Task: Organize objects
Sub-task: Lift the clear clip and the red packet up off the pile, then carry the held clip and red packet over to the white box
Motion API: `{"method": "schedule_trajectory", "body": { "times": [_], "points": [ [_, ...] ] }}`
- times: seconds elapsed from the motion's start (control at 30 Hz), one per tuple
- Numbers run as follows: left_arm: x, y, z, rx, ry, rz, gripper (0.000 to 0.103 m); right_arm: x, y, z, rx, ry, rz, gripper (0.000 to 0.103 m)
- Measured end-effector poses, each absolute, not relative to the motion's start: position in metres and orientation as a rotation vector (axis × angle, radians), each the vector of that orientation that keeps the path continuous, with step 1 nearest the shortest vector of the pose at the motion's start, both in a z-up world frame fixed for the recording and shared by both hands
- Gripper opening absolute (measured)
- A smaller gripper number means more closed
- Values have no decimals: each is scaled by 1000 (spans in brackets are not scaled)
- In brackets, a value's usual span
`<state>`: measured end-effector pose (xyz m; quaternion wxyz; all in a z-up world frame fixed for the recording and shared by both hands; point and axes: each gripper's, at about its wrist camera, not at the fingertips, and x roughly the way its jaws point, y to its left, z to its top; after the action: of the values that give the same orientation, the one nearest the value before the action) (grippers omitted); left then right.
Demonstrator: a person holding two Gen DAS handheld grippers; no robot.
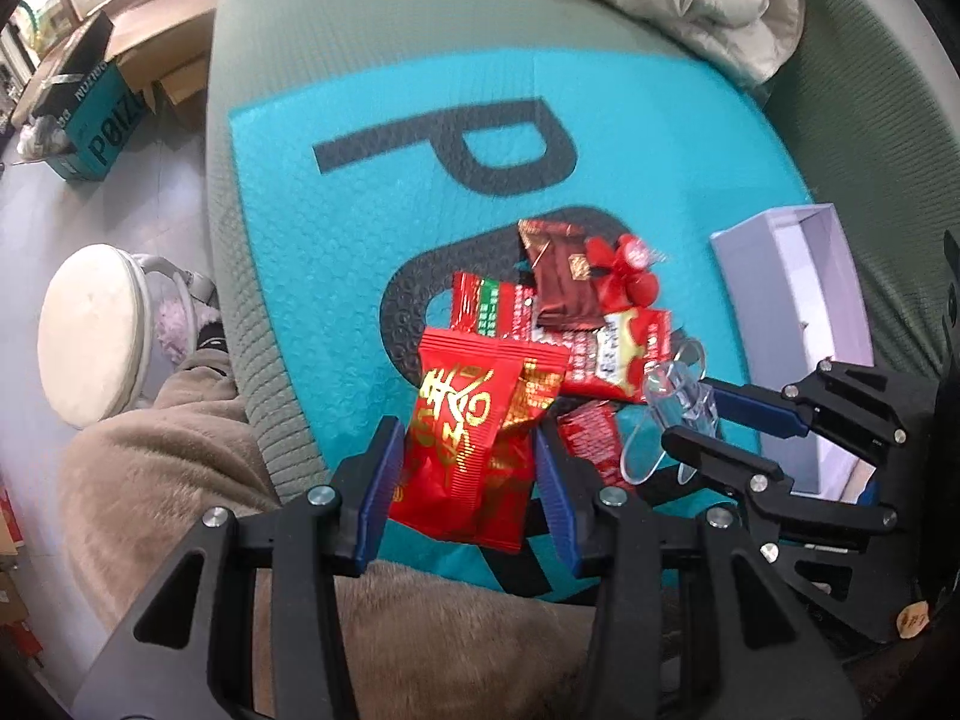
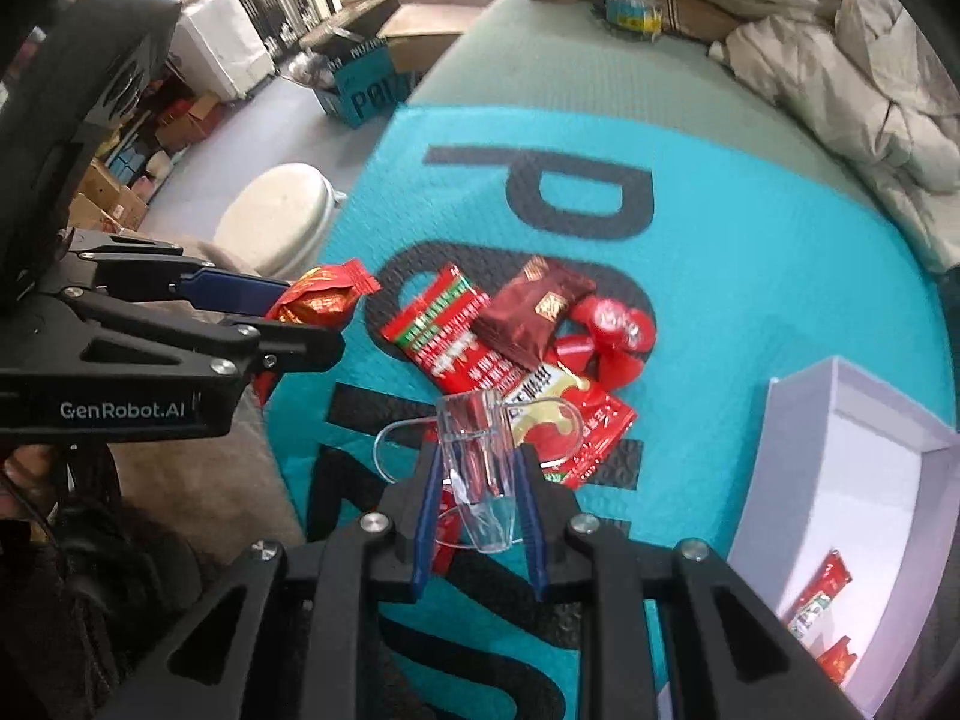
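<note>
I see a grey-green bed (image 1: pixel 372 60) carrying a teal bubble mailer (image 1: pixel 288 180) printed with large black letters, which serves as the work surface. A crumpled beige quilt (image 2: pixel 840 60) lies at the far side of the bed. A white open box (image 2: pixel 852 480) sits at the right edge of the mailer, with small red sachets (image 2: pixel 819 600) in its near end. A round cream stool (image 1: pixel 90 330) stands on the floor to the left of the bed.

My left claw (image 1: pixel 462 480) is clamped on a red snack packet with gold characters (image 1: pixel 474 420), held clear above the near edge of the mailer. My right claw (image 2: pixel 477 510) is closed on a clear plastic clip-like piece (image 2: pixel 480 468) with thin curved loops at its sides, held just over the pile.

The pile sits mid-mailer: red sachets with white print (image 2: pixel 444 336), a dark brown packet (image 2: pixel 528 312) lying across them, and red round-wrapped candies (image 2: pixel 612 330) touching the brown packet's right side. Another red packet with a peanut picture (image 2: pixel 576 420) lies just beyond the clear piece.
</note>
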<state>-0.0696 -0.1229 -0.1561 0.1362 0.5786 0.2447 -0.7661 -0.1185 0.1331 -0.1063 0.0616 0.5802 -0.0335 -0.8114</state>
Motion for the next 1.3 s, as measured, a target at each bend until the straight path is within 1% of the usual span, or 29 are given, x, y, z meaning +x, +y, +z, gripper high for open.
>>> {"method": "schedule_trajectory", "body": {
  "times": [0.23, 0.4, 0.6, 0.77, 1.0, 1.13, 1.3],
  "points": [
    [-54, -105, -116, 1562, 646, -2282, 42, -97, 125, -62, 1642, -43, -2536, 24],
    [-51, -91, -92, 1513, 588, -2327, 42, -85, 124, -43, 1596, -12, -2572, 24],
    [-49, -78, -74, 1473, 559, -2368, 42, -69, 124, -20, 1551, 26, -2614, 24],
    [-51, -65, -56, 1439, 502, -2392, 42, -58, 131, -2, 1514, 52, -2665, 24],
    [-60, -53, -36, 1404, 507, -2433, 42, -46, 144, 25, 1484, 73, -2726, 24],
    [-67, -39, -22, 1389, 460, -2462, 42, -36, 152, 42, 1471, 96, -2760, 24],
    [-78, -21, -14, 1400, 428, -2512, 42, -23, 163, 52, 1470, 76, -2798, 24]
  ]
}}
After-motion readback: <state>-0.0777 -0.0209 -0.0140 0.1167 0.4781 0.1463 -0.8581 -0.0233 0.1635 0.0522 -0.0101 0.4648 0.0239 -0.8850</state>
